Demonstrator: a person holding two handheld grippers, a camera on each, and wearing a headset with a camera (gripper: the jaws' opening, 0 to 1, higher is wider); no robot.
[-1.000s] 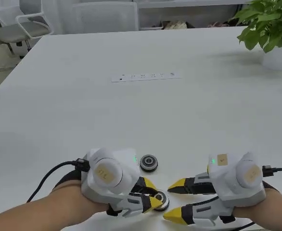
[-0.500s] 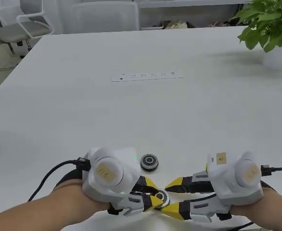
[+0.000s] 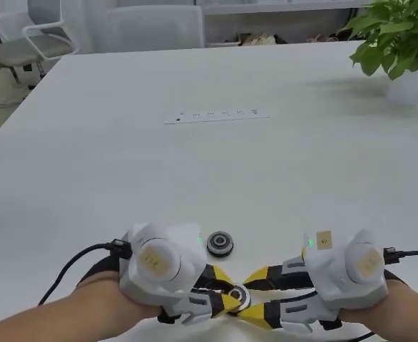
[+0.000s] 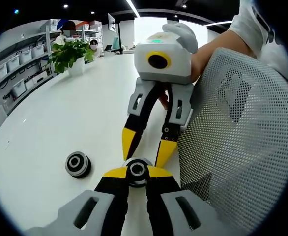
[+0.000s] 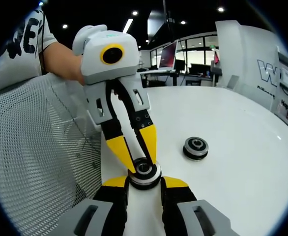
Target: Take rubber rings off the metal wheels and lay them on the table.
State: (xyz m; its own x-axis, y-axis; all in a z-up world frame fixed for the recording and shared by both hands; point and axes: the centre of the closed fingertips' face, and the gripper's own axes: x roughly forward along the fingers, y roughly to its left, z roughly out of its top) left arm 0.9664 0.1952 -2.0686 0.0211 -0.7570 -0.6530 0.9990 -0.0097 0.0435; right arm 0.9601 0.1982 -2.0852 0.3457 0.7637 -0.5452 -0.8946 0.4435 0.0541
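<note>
A small metal wheel [image 3: 236, 295] with a dark rubber ring hangs low over the white table's near edge, and my left gripper [image 3: 226, 290] is shut on it. In the left gripper view the wheel [image 4: 136, 169] sits between my left gripper's [image 4: 136, 173] yellow tips. My right gripper [image 3: 247, 296] faces it tip to tip, open, with a jaw on each side of the same wheel [image 5: 144, 173]. From above in the left gripper view the right gripper [image 4: 147, 146] reaches the wheel's far edge. A second ringed wheel [image 3: 220, 243] lies flat on the table just beyond.
The white table [image 3: 195, 171] stretches away with a power strip [image 3: 217, 115] at its middle. A potted plant [image 3: 401, 50] stands at the far right corner. Chairs [image 3: 23, 35] stand past the far left edge. A mesh chair back [image 4: 242, 128] is close behind the grippers.
My right gripper has moved left, and its open jaws now flank the wheel held in my left gripper. The wheel on the table has not moved.
</note>
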